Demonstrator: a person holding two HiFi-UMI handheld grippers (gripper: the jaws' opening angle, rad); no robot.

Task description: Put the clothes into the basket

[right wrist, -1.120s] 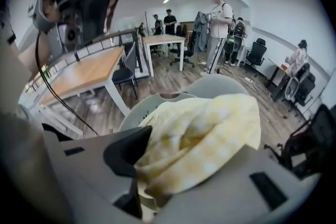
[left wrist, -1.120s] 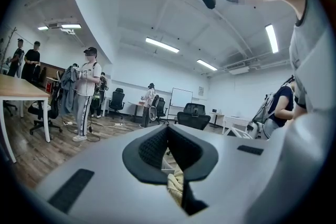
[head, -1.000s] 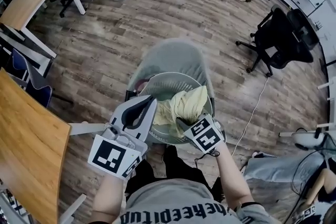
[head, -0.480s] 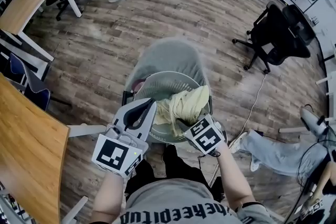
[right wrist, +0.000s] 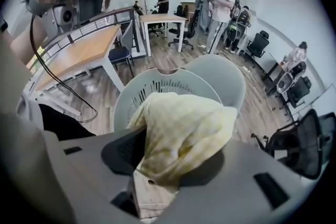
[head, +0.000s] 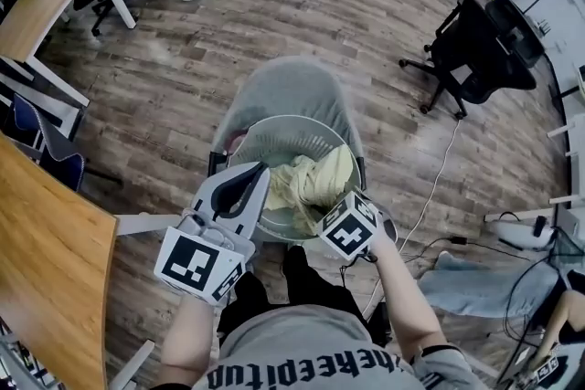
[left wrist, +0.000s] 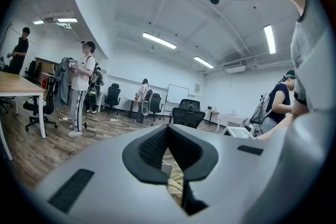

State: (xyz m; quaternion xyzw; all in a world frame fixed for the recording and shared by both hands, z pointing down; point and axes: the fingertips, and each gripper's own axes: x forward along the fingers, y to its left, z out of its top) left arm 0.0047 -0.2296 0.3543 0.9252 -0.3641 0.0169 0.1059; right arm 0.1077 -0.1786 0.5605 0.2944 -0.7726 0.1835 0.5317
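head view: right tongs steeply downward

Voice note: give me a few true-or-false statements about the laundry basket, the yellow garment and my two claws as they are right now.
1. The yellow garment lies partly inside the grey laundry basket. True.
2. The right claw has nothing between its jaws. False: the yellow garment is between them, and the jaws have just been opening.
3. The basket stands on the wooden table. False: it is in front of a grey chair, apart from the wooden table.
4. The left claw has its tip over the basket's left edge. True.
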